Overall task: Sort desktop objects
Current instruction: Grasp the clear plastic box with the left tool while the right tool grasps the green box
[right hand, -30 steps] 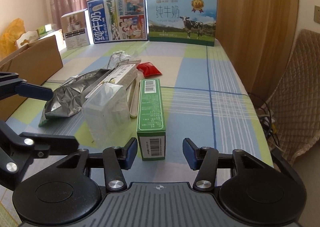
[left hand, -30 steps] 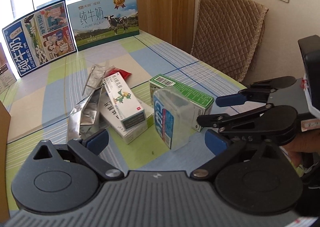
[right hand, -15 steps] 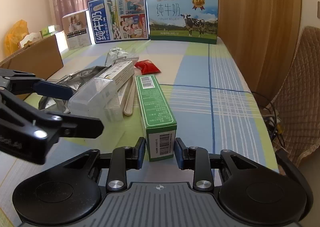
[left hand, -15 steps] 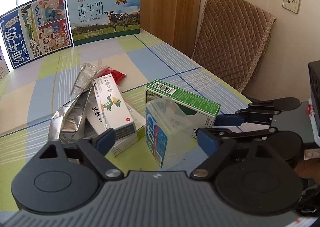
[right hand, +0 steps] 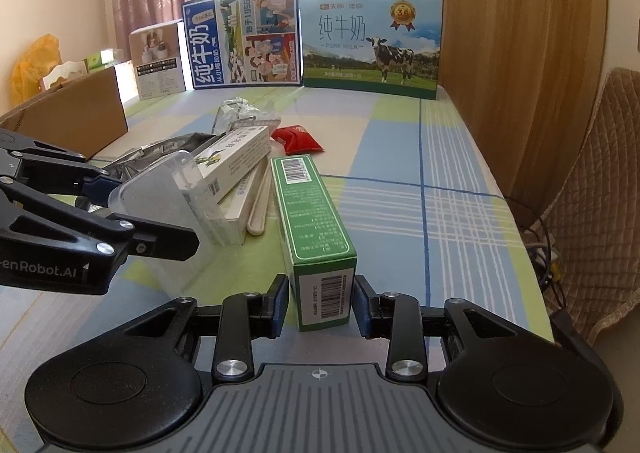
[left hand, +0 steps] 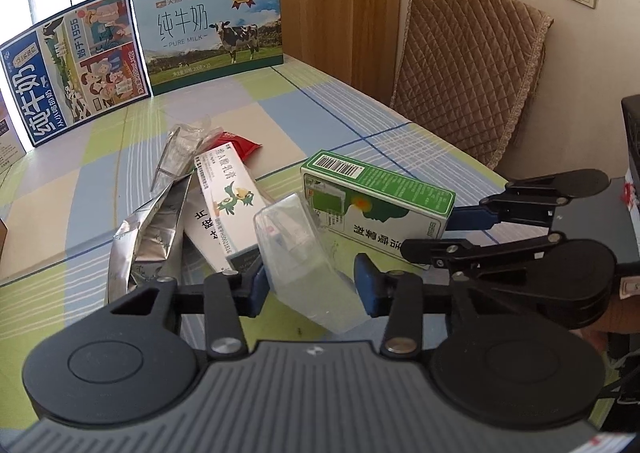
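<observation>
A clear plastic box lies tilted between my left gripper's blue pads, which close on its sides; it also shows in the right wrist view. My right gripper is shut on the near end of a green carton, which also shows in the left wrist view. A white ointment box lies on another white box, beside a silver foil pouch, a crumpled clear wrapper and a red sachet.
Two milk display cartons stand at the table's far end beside a small white box. An open cardboard box sits at the left. A quilted chair stands off the table's right edge.
My left gripper has closed in around the clear box, which has tipped over. My right gripper has closed onto the green carton's end and lifted it slightly.
</observation>
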Motion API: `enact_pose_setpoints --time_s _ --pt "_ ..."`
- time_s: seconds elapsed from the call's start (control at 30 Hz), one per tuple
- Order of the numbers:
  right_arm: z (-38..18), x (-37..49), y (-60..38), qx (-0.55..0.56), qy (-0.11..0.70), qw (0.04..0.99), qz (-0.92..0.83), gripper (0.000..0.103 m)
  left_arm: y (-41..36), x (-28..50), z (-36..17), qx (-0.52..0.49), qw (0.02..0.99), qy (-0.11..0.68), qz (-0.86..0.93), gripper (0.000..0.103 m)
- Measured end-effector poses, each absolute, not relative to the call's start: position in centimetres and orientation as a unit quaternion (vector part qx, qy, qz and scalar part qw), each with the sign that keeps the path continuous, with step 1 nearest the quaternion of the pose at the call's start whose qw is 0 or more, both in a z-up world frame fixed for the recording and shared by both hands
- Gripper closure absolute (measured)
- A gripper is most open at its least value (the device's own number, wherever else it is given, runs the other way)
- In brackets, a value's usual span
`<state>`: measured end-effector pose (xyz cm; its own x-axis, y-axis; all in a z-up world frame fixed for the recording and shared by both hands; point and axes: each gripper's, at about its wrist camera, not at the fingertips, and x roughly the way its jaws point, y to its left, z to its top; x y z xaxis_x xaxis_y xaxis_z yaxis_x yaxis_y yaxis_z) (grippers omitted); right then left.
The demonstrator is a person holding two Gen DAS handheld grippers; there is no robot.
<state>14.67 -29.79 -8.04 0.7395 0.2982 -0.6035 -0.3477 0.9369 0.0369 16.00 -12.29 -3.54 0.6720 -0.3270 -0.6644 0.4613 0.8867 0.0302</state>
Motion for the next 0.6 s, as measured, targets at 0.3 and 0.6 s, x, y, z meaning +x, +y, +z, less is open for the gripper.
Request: enact_pose_setpoints --time_s 0.3,0.6 --pt "-8.0 14.9 -29.6 -0.037 0.318 0.931 0.177 0.074 -12.6 15.9 -3.8 0.100 0.903 0.350 -0.227 0.078" --pt "-7.1 11.3 -29.0 -0.007 0.346 0.924 0.163 0.077 -10.3 12.3 -3.4 0.133 0.899 0.358 -0.214 0.078"
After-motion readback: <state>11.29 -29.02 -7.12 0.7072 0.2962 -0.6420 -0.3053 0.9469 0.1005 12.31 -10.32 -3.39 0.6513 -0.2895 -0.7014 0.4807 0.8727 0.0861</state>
